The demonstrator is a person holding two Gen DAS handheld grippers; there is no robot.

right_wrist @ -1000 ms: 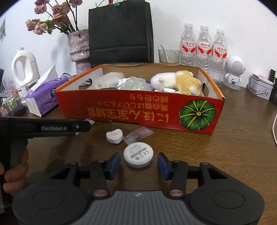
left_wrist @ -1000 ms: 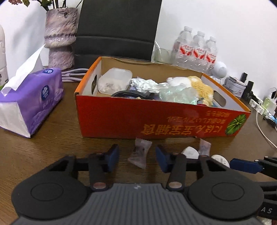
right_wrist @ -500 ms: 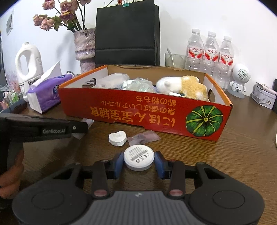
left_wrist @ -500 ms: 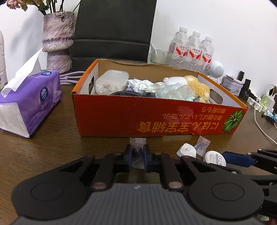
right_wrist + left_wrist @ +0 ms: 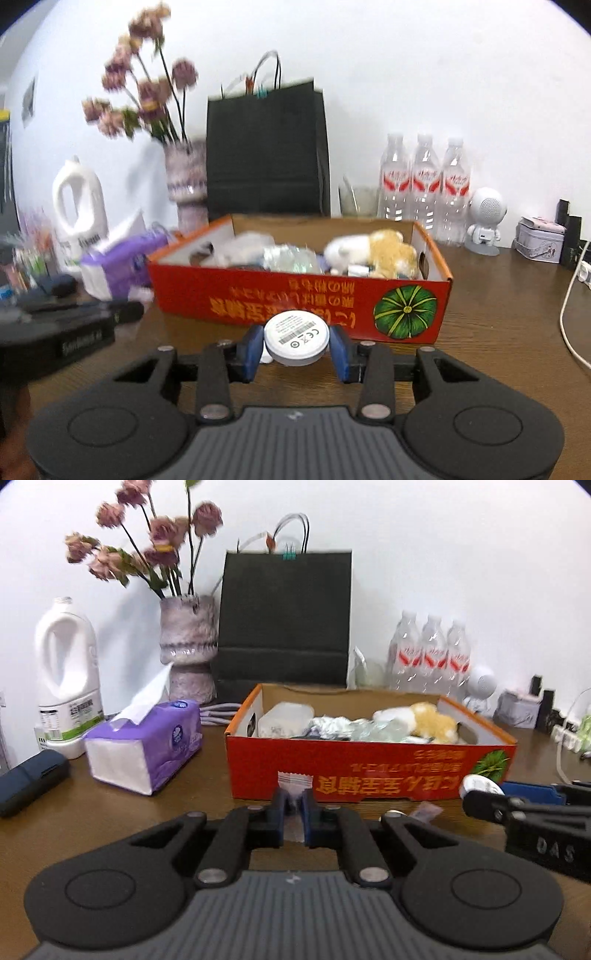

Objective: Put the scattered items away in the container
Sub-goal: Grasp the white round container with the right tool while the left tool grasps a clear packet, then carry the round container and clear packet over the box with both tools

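Surface (image 5: 110,812): brown wood, where we see the orange box (image 5: 369,775).
Left hand-held gripper (image 5: 294,808): we pinch a clear sachet (image 5: 293,781), raised before the box.
Right hand-held gripper (image 5: 296,349): we clamp a white disc (image 5: 296,338), lifted, box just beyond.

Home or office desk: wooden table (image 5: 110,812), flower vase (image 5: 188,635), tissue box (image 5: 147,746), water bottles (image 5: 424,184)

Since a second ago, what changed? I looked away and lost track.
Both tongs closed and lifted: the left tongs pinched the clear sachet, the right tongs gripped the white round disc. Both items are now raised before the red box, whose contents look unchanged.
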